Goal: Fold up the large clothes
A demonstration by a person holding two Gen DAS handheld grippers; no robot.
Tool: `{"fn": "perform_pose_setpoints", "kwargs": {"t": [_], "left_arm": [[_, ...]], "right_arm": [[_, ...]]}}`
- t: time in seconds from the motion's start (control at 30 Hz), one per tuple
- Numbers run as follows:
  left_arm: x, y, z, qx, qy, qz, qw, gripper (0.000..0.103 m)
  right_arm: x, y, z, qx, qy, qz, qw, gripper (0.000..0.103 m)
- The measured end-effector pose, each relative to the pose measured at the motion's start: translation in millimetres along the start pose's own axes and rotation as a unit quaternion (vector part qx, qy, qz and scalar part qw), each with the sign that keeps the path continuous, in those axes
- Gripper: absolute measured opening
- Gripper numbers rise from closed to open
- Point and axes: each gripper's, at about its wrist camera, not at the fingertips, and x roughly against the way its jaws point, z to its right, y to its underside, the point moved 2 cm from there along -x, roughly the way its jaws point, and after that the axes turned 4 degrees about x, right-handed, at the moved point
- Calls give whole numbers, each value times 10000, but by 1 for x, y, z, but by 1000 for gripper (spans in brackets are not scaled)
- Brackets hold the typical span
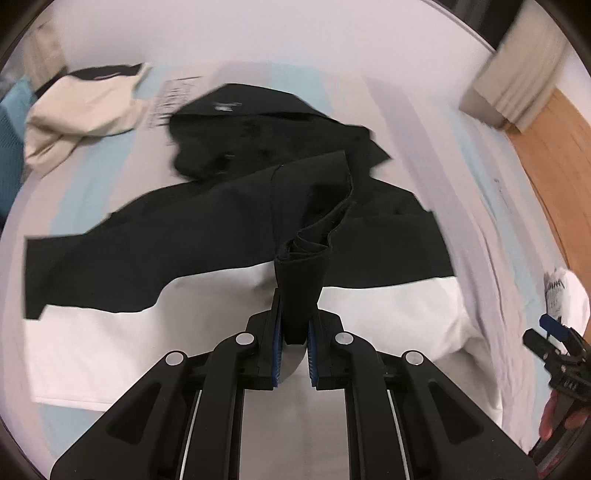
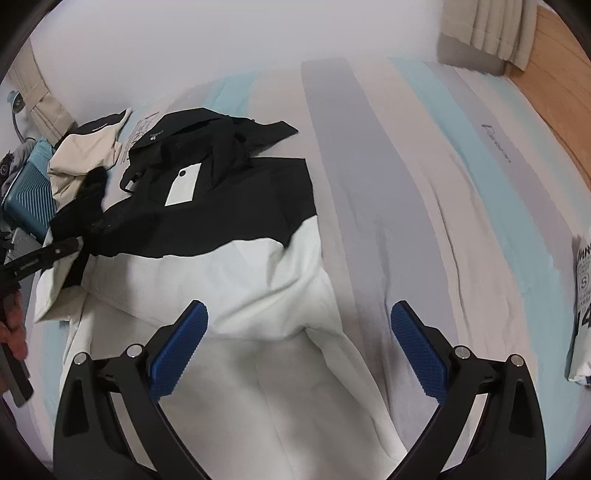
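Observation:
A black and white jacket (image 2: 243, 266) lies spread on the striped bed; its black top half (image 1: 184, 236) and white lower half (image 1: 388, 314) fill the left wrist view. My left gripper (image 1: 295, 339) is shut on the black sleeve cuff (image 1: 299, 291), lifting the sleeve over the jacket's body. The same gripper (image 2: 44, 254) shows at the left edge of the right wrist view, held by a hand. My right gripper (image 2: 299, 343) hovers open above the white hem with nothing between its blue pads (image 2: 177, 354). It also shows at the right edge of the left wrist view (image 1: 554, 343).
A cream and black garment (image 2: 85, 155) lies bunched at the far left of the bed (image 2: 424, 184), beside a teal suitcase (image 2: 26, 192). A printed plastic bag (image 2: 583, 306) rests at the right edge. Curtains (image 2: 487, 29) and wooden floor (image 2: 561, 74) lie beyond the bed.

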Motion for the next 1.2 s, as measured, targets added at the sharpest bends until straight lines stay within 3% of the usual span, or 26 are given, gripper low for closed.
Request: {"fn": "perform_pose_setpoints", "kwargs": {"t": [0.17, 0.5, 0.67, 0.93, 1.2], "left_arm": [[-11, 3, 61, -456, 167, 1, 9988, 9], [-35, 14, 141, -722, 133, -101, 9972, 9], [-64, 23, 169, -685, -105, -373, 9969, 10], [-98, 35, 203, -907, -243, -449, 9946, 10], [-121, 48, 212, -1119, -338, -542, 9917, 12]], "right_arm": [[2, 9, 8, 64, 78, -65, 9999, 96], [4, 23, 45, -133, 193, -71, 9997, 95], [2, 26, 61, -134, 241, -81, 9996, 95], [0, 40, 89, -157, 361, -109, 9992, 95], [-8, 52, 100, -56, 335, -207, 9992, 96]]}}
